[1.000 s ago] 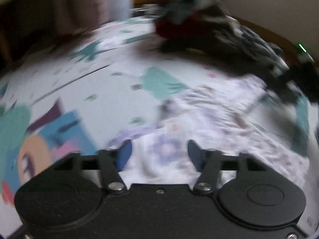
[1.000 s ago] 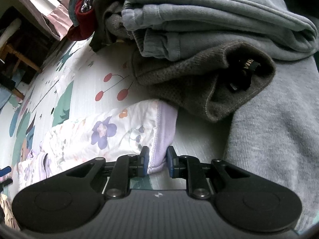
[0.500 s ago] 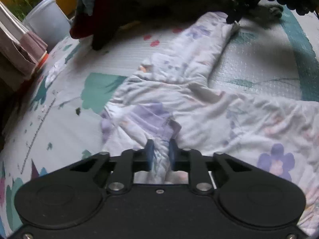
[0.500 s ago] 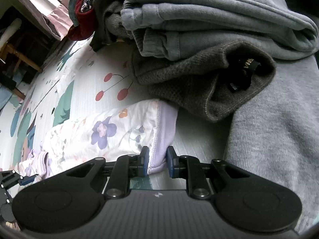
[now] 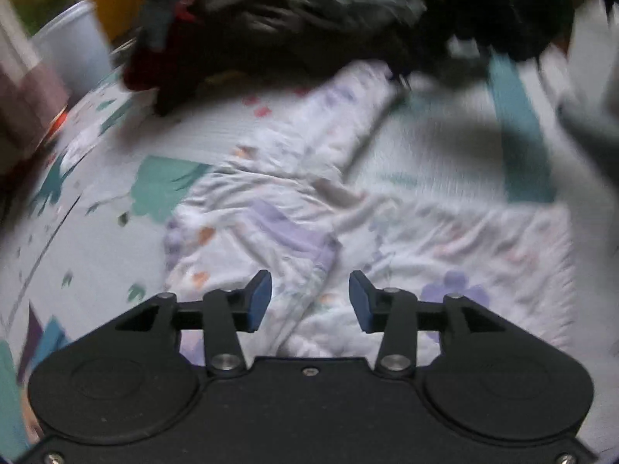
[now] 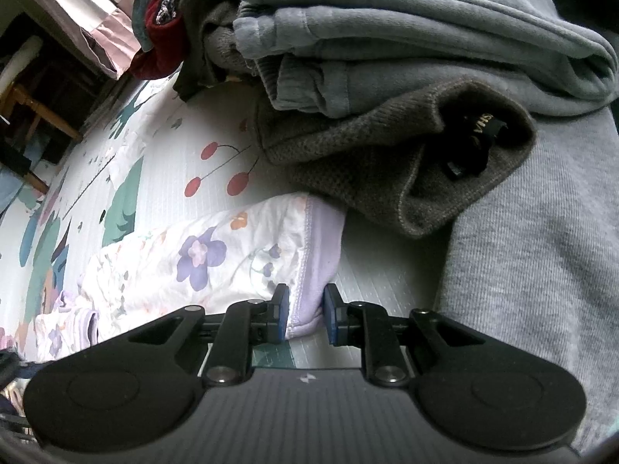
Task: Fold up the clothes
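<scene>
Looking through the left wrist view, the floral garment (image 5: 309, 201) is seen spread and wrinkled on the patterned play mat (image 5: 116, 147), with one long section reaching toward the dark clothes pile (image 5: 290, 27) at the far edge. The left gripper (image 5: 309, 301) is held over the near part of the garment; its jaws are opening, and cloth lies below the gap without being pressed by the blue pads (image 5: 258, 301). The picture is blurred, so fine creases cannot be read. No finished fold is visible here.

Through the right wrist view, the lilac-hemmed end of the floral garment (image 6: 216, 255) is seen lying on the play mat (image 6: 162, 147), just beside a brown knit item (image 6: 367, 170) and a stack of grey garments (image 6: 406, 31). The right gripper (image 6: 305, 317) is closed narrowly, and the hem is pinched between its pads (image 6: 281, 317).

The task is judged to be at an early stage: the garment is laid out and held at one end, while the folding itself remains to be done.
</scene>
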Demonstrator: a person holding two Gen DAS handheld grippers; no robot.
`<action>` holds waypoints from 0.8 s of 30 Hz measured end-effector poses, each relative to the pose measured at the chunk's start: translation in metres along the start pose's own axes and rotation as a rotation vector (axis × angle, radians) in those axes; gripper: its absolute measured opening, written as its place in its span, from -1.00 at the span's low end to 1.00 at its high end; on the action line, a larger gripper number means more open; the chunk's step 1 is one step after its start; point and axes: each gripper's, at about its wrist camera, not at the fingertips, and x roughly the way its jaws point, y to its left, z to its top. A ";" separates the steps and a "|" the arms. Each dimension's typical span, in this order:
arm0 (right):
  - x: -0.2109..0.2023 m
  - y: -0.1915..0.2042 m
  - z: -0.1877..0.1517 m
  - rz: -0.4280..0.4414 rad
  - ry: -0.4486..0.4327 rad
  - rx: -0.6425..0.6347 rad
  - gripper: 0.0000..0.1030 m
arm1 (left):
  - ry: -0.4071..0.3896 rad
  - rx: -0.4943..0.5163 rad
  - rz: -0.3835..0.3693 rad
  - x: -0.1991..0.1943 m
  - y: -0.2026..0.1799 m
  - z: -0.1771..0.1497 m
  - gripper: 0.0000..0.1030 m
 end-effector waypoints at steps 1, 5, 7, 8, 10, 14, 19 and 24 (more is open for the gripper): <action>0.001 0.003 0.000 0.002 0.001 0.000 -0.58 | -0.019 -0.074 0.043 -0.013 0.017 -0.005 -0.19; -0.004 -0.002 -0.001 0.004 0.002 0.001 -0.58 | -0.029 -0.378 0.218 -0.045 0.088 -0.041 -0.30; -0.005 -0.001 0.000 0.002 0.002 0.000 -0.58 | -0.016 -0.448 0.253 -0.046 0.108 -0.056 -0.36; -0.004 0.001 0.000 0.000 0.002 -0.001 -0.58 | -0.007 -0.461 0.255 -0.043 0.114 -0.062 -0.40; 0.000 0.003 0.001 -0.003 0.003 -0.003 -0.58 | 0.026 -0.403 0.229 -0.026 0.115 -0.067 -0.41; 0.008 0.010 0.004 -0.010 0.006 -0.009 -0.58 | 0.129 -0.225 0.226 0.007 0.098 -0.075 -0.42; 0.018 0.014 0.007 -0.002 0.003 -0.005 -0.58 | 0.032 -0.244 0.233 -0.026 0.089 -0.064 -0.41; 0.027 0.017 0.012 0.002 0.004 -0.004 -0.58 | 0.087 -0.216 0.187 -0.026 0.049 -0.082 -0.47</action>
